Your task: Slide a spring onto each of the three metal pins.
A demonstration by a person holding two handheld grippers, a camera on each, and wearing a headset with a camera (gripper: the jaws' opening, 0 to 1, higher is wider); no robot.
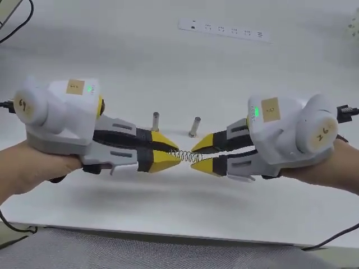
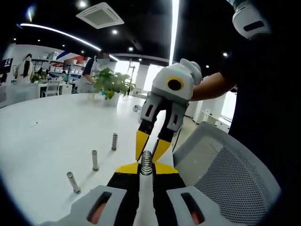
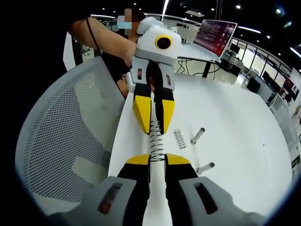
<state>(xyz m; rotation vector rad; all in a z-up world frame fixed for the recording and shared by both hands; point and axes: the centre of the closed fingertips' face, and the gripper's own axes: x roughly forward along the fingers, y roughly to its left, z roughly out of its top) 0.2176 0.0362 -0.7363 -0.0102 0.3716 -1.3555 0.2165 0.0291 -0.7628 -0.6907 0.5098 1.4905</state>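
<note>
While the spring (image 1: pixel 187 156) hangs in the air between both tools, the head view has the left gripper (image 1: pixel 173 154) at 9 o'clock and the right gripper (image 1: pixel 201 157) at 3. Their tips nearly meet over the workbench (image 1: pixel 168 73). Behind them, toward 12, we see a left pin (image 1: pixel 155 121) and a right pin (image 1: pixel 194 127), both upright and bare.

Left gripper view: our jaws sit narrow, pinching one end of the spring (image 2: pixel 146 160). The right gripper (image 2: pixel 150 153) straddles the other end w/ a slim gap, and we can't tell whether it pinches. Toward 8 o'clock stand a nearest pin (image 2: pixel 73 182), a middle pin (image 2: pixel 95 160) and a farthest pin (image 2: pixel 114 141). The last looks ribbed, prob. already wearing a spring.

Right gripper view: a loose spring (image 3: pixel 179 138) lies on the workbench toward 2 o'clock, just beside a bare pin (image 3: pixel 197 135).

So approx. one of three is done, we judge. The held spring and the loose one are left.
</note>
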